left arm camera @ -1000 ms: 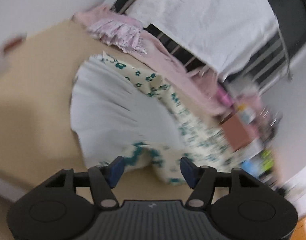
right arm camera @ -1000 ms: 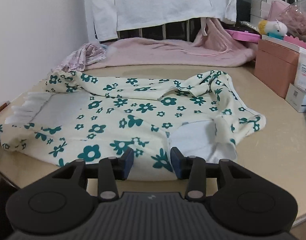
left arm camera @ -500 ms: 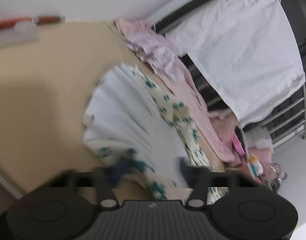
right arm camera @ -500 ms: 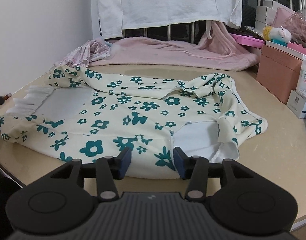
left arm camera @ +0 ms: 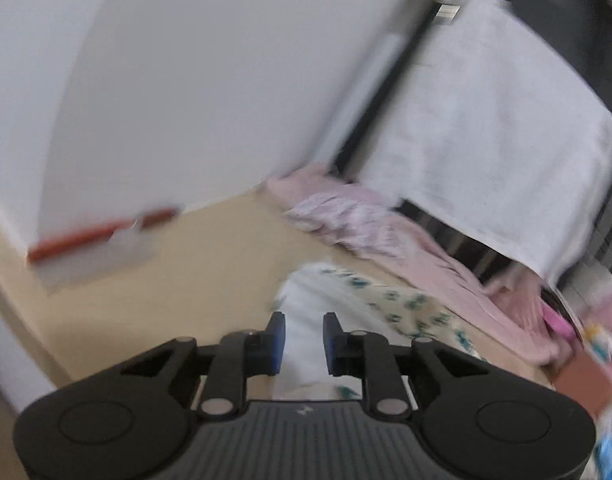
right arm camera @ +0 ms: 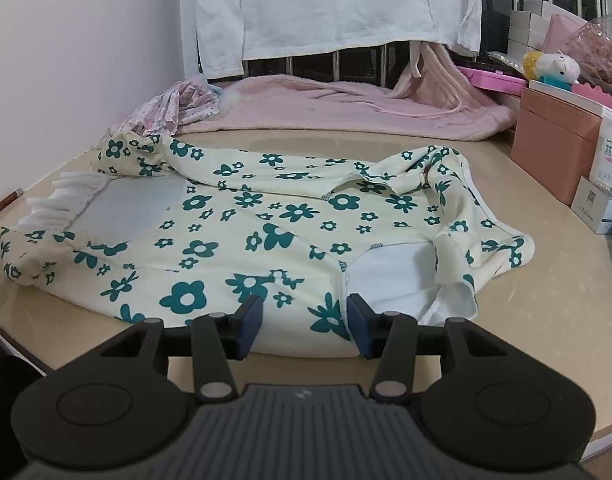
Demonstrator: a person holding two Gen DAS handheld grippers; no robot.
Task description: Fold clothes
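A cream garment with teal flowers (right arm camera: 273, 224) lies spread on the beige table (right arm camera: 546, 320), with its white ruffled hem (right arm camera: 65, 200) at the left. My right gripper (right arm camera: 304, 322) is open at the garment's near edge, a finger on either side of it. In the blurred left wrist view my left gripper (left arm camera: 303, 340) has its fingers a narrow gap apart, with the garment's white hem end (left arm camera: 306, 312) between them. Whether it grips the cloth I cannot tell.
A pink blanket (right arm camera: 346, 108) and a small patterned cloth (right arm camera: 173, 108) lie at the table's back. White cloth (right arm camera: 330, 4) hangs on a rail behind. A pink box (right arm camera: 554, 140) and small cartons (right arm camera: 598, 200) stand at the right. A red-handled tool (left arm camera: 97, 240) lies by the wall.
My left gripper has narrowed from wide open to a small gap and swung up toward the wall. My right gripper has opened wider at the garment's near edge.
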